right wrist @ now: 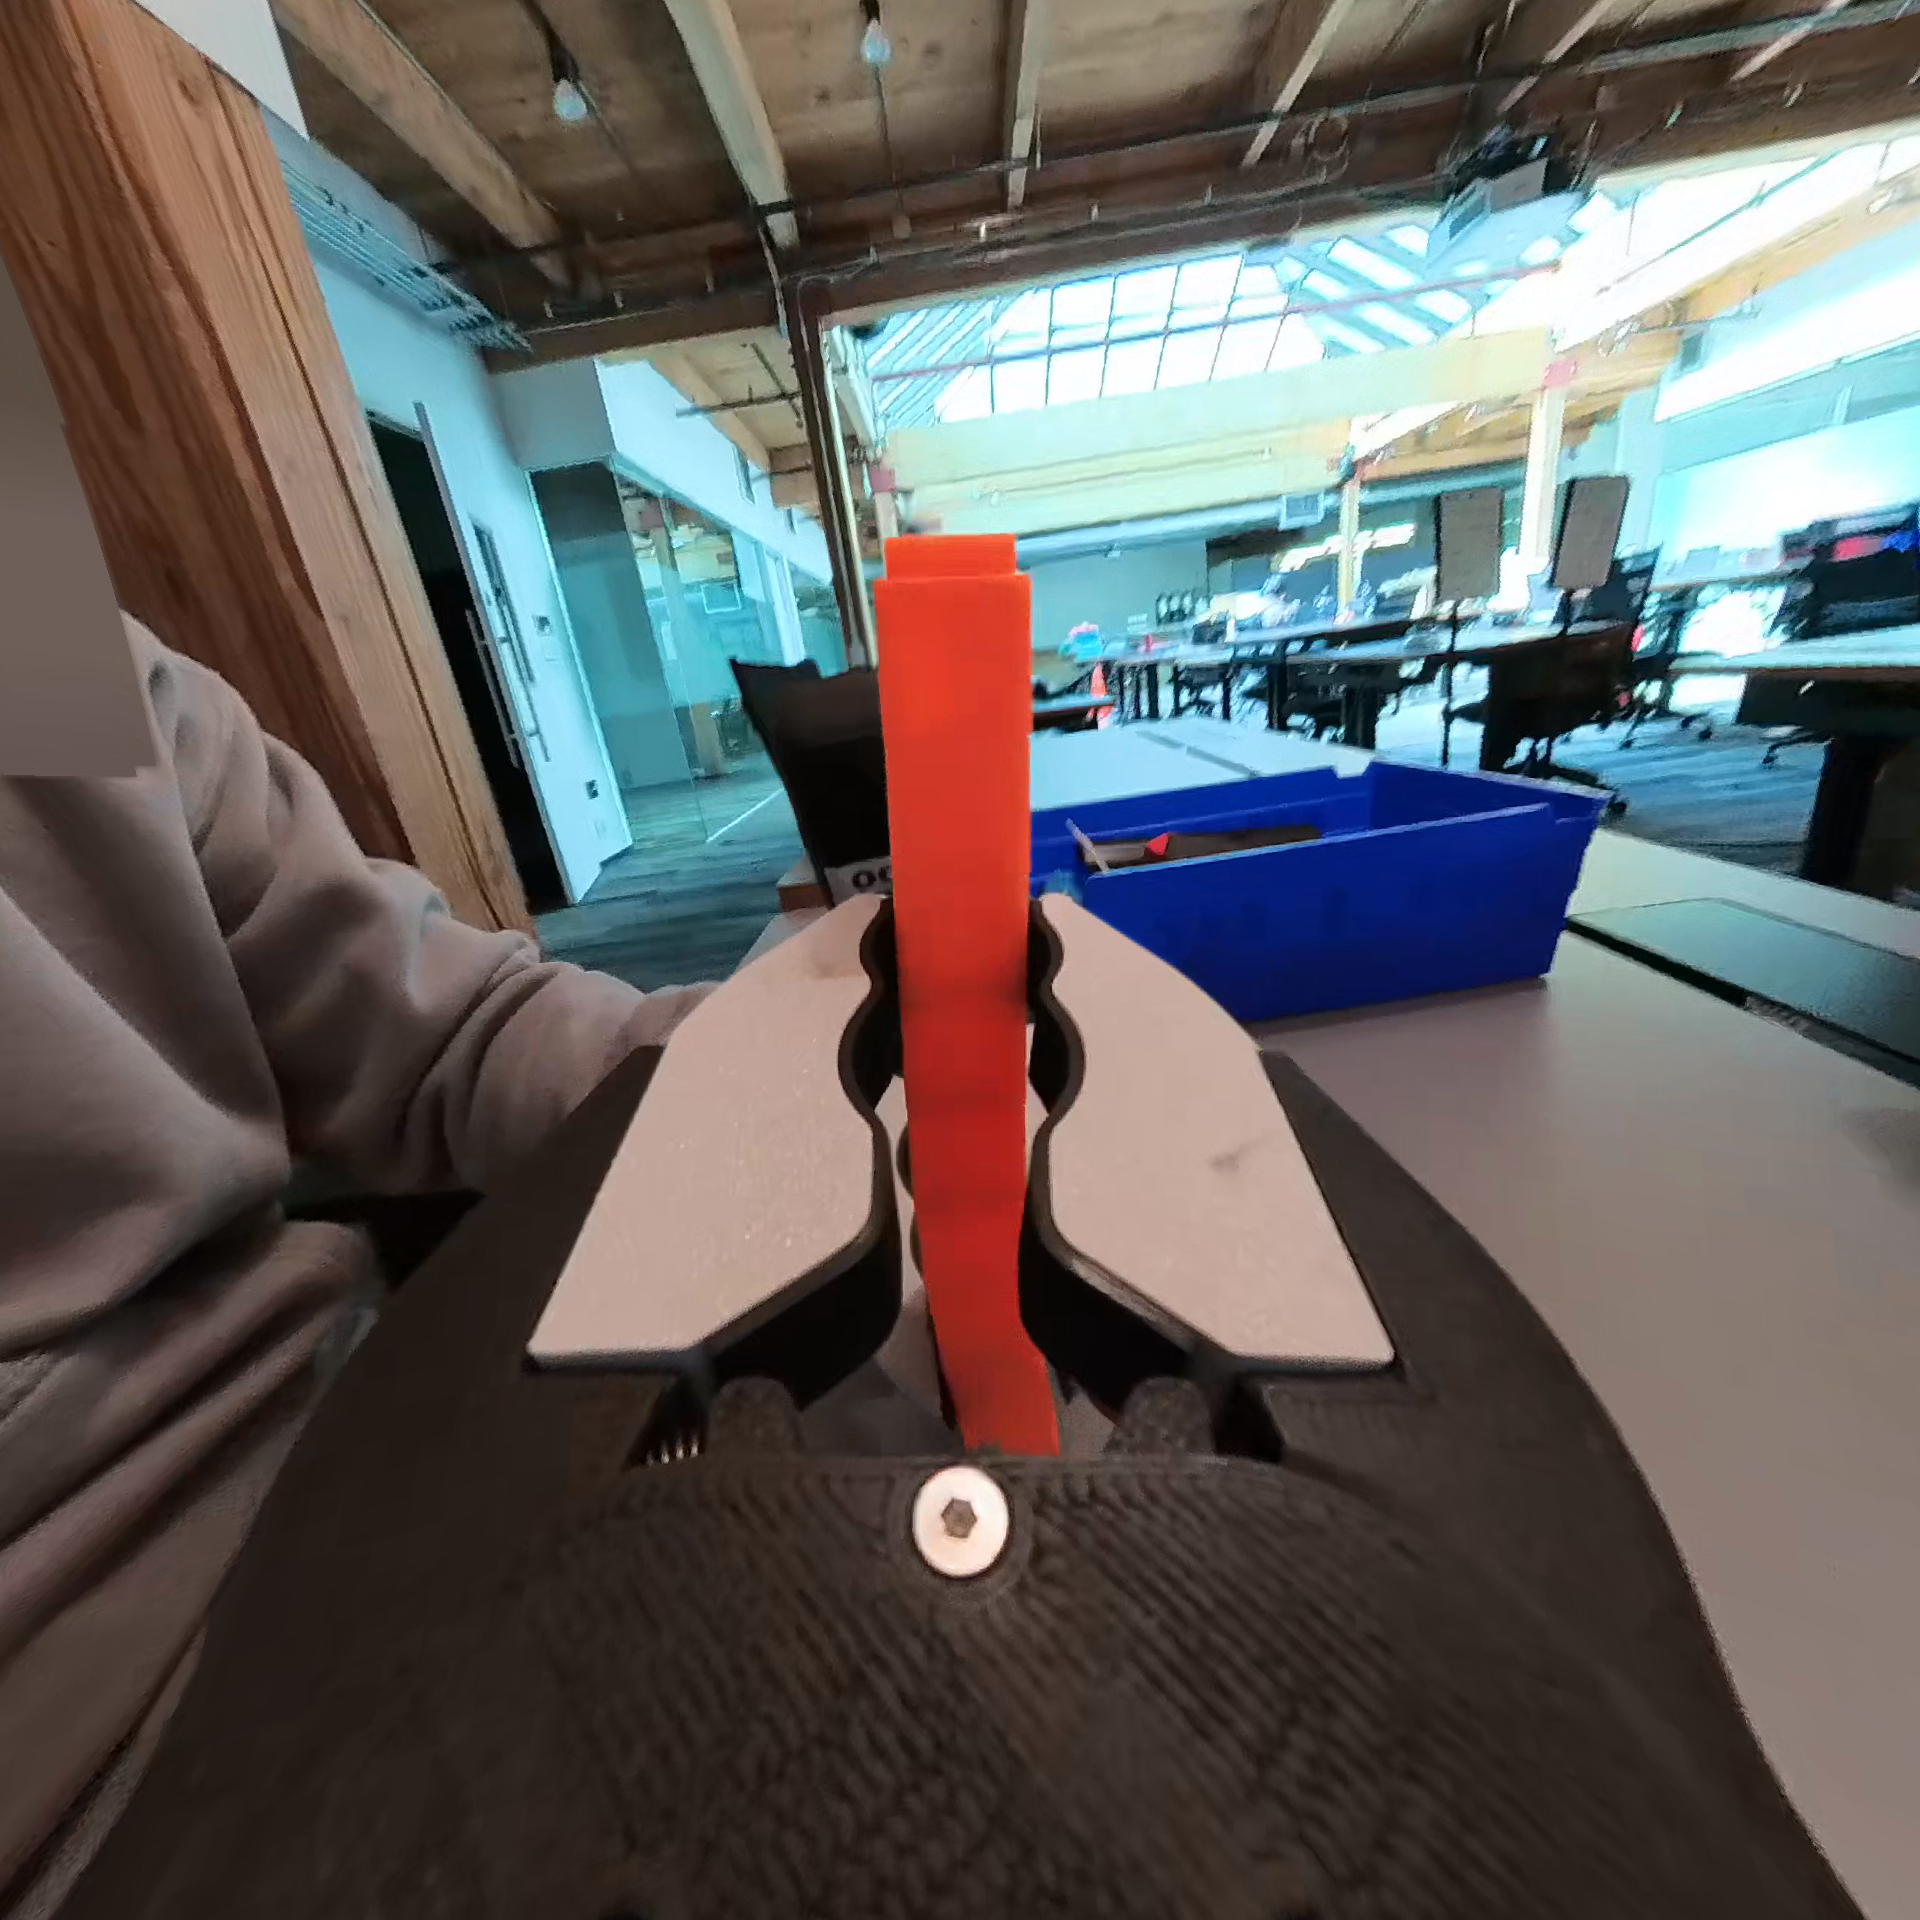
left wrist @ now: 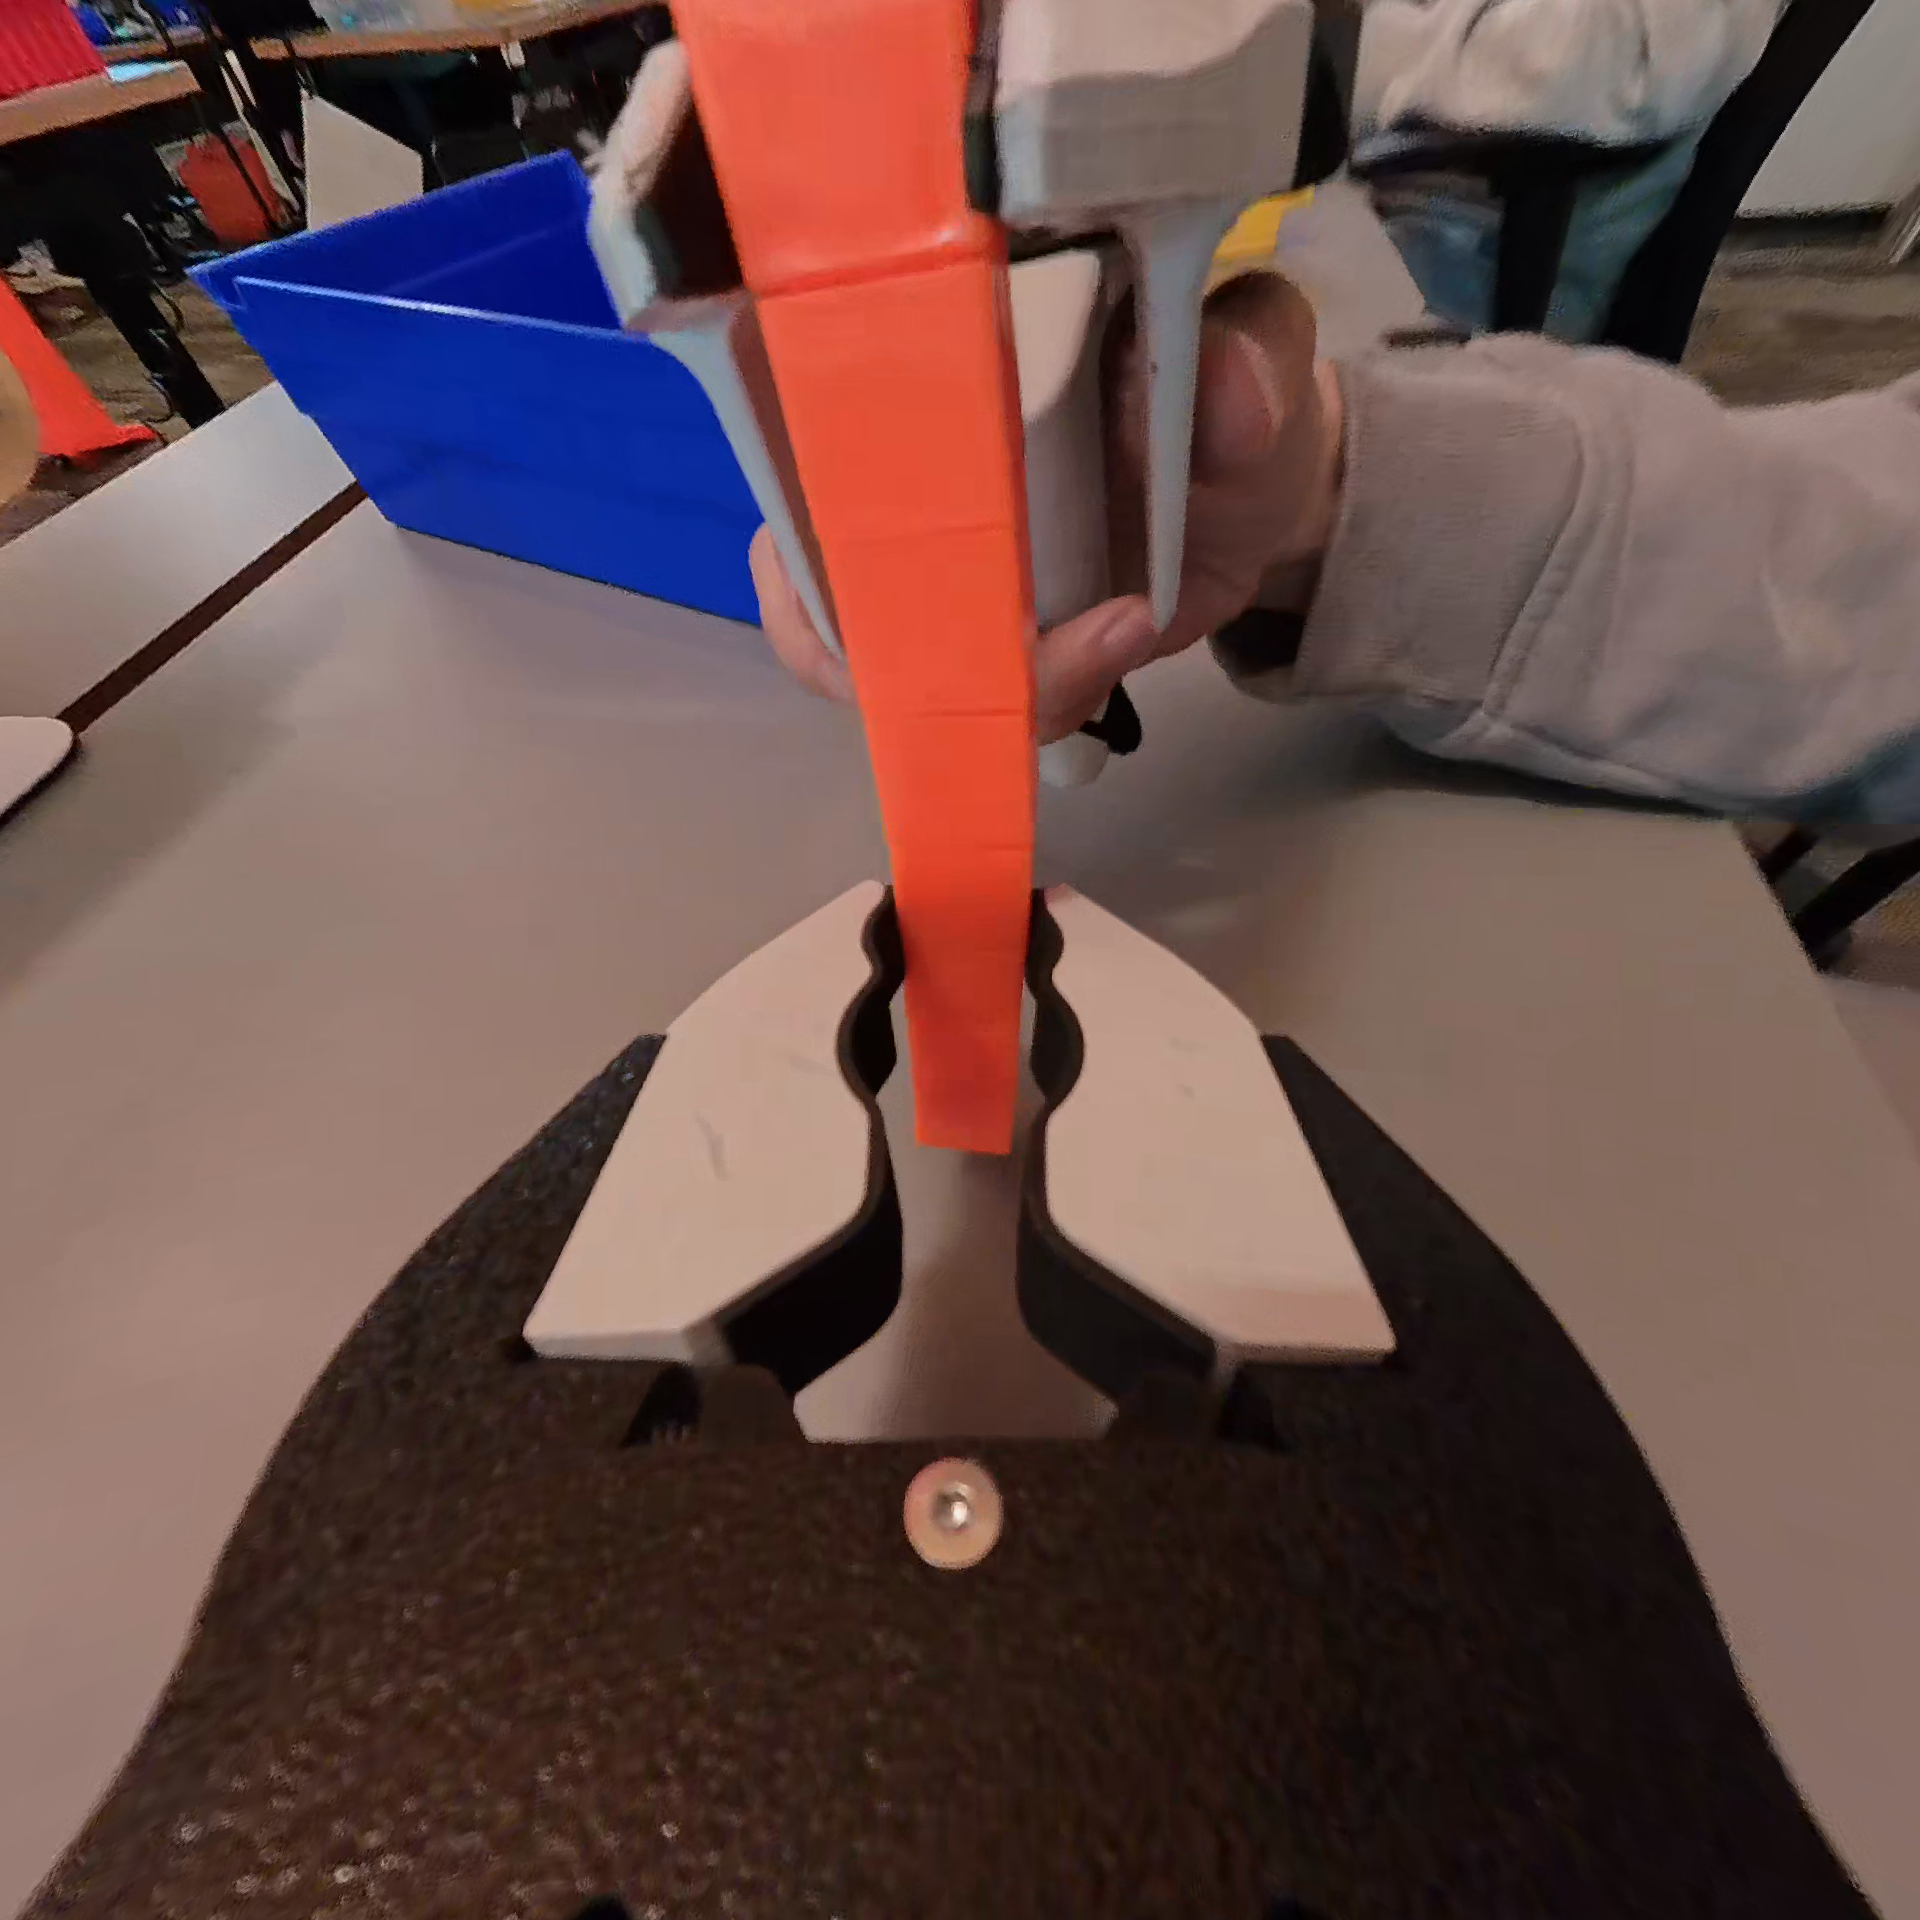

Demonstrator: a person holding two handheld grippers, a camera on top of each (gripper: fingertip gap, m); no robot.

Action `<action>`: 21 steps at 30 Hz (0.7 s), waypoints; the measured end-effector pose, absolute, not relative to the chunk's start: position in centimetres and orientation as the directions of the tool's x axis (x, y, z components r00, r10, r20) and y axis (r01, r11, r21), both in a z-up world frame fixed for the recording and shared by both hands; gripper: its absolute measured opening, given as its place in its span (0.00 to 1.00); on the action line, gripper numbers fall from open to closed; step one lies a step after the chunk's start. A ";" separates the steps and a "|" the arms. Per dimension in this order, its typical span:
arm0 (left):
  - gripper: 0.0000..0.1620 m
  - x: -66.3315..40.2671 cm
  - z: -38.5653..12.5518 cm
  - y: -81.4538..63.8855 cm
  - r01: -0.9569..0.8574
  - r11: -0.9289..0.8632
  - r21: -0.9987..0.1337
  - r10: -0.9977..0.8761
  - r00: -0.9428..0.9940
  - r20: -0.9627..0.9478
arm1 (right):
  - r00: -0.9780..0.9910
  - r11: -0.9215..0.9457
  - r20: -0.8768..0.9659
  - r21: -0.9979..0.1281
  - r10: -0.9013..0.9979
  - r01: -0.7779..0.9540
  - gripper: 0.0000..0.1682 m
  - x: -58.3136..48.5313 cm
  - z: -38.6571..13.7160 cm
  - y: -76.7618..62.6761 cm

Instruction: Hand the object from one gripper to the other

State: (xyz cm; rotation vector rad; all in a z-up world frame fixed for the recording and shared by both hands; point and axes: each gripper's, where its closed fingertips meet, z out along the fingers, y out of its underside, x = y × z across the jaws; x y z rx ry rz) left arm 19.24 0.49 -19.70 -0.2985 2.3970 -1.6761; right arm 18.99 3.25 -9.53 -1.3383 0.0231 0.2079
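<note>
A long orange bar (left wrist: 935,623) made of joined segments stands upright over the grey table (left wrist: 416,831). In the left wrist view my left gripper (left wrist: 966,914) is shut on the bar's lower end. The bar rises in front of my right gripper's grey body (left wrist: 1143,135), which a hand (left wrist: 1247,416) in a grey sleeve holds. In the right wrist view my right gripper (right wrist: 958,925) is shut on the same bar (right wrist: 956,748). The bar's top end stands free above the fingertips, and its lower end runs down behind the gripper base.
A blue bin (left wrist: 488,395) stands on the table behind the bar; in the right wrist view the bin (right wrist: 1351,914) is at the right with items inside. A grey sleeve (right wrist: 208,987) fills the left. A dark flat object (right wrist: 1766,977) lies at the far right. An orange cone (left wrist: 62,395) stands off the table. The left gripper's tips are roughly 10 cm from the right gripper's.
</note>
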 end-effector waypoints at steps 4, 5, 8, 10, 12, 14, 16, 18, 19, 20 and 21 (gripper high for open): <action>0.13 20.3 -17.2 0.7 -0.082 0.164 -0.983 -0.366 -0.931 0.017 | 0.992 0.280 -0.032 -0.960 -0.123 0.004 0.25 21.3 -9.6 2.9; 0.13 21.0 -16.6 1.2 -0.088 0.124 -0.988 -0.414 -0.910 0.029 | 0.979 0.223 0.020 -0.972 -0.205 0.066 0.34 22.0 -10.5 3.3; 0.13 23.8 -16.9 3.8 -0.084 0.154 -0.984 -0.617 -0.787 -0.029 | 0.948 0.113 0.066 -0.988 -0.311 0.106 0.37 23.0 -11.8 4.5; 0.13 25.1 -17.6 5.3 -0.070 0.245 -0.967 -0.708 -0.694 -0.129 | 0.921 0.135 0.028 -0.987 -0.388 0.087 0.34 23.7 -11.8 4.8; 0.13 25.3 -17.9 5.5 -0.069 0.270 -0.960 -0.732 -0.663 -0.158 | 0.892 0.129 0.023 -0.988 -0.452 0.091 0.29 24.3 -12.2 4.9; 0.13 25.3 -18.0 5.3 -0.086 0.267 -0.960 -0.745 -0.651 -0.149 | 0.900 0.080 0.066 -0.991 -0.432 0.111 0.22 23.9 -13.0 5.5; 0.13 25.2 -18.1 5.1 -0.085 0.288 -0.954 -0.745 -0.646 -0.167 | 0.900 0.034 0.093 -0.992 -0.425 0.119 0.17 23.7 -13.8 5.9; 0.14 25.1 -18.0 5.0 -0.057 0.300 -0.952 -0.740 -0.644 -0.195 | 0.895 0.016 0.105 -0.992 -0.434 0.124 0.15 23.9 -14.1 6.0; 0.13 25.1 -17.9 5.0 -0.042 0.297 -0.954 -0.737 -0.645 -0.201 | 0.900 0.021 0.099 -0.993 -0.425 0.119 0.15 23.8 -14.0 6.0; 0.13 25.0 -17.7 4.8 -0.028 0.281 -0.959 -0.728 -0.657 -0.195 | 0.908 0.026 0.084 -0.994 -0.410 0.104 0.15 23.8 -13.9 5.9; 0.13 24.8 -17.6 4.5 -0.014 0.256 -0.966 -0.705 -0.687 -0.177 | 0.923 0.036 0.060 -0.996 -0.379 0.079 0.14 23.7 -13.8 5.8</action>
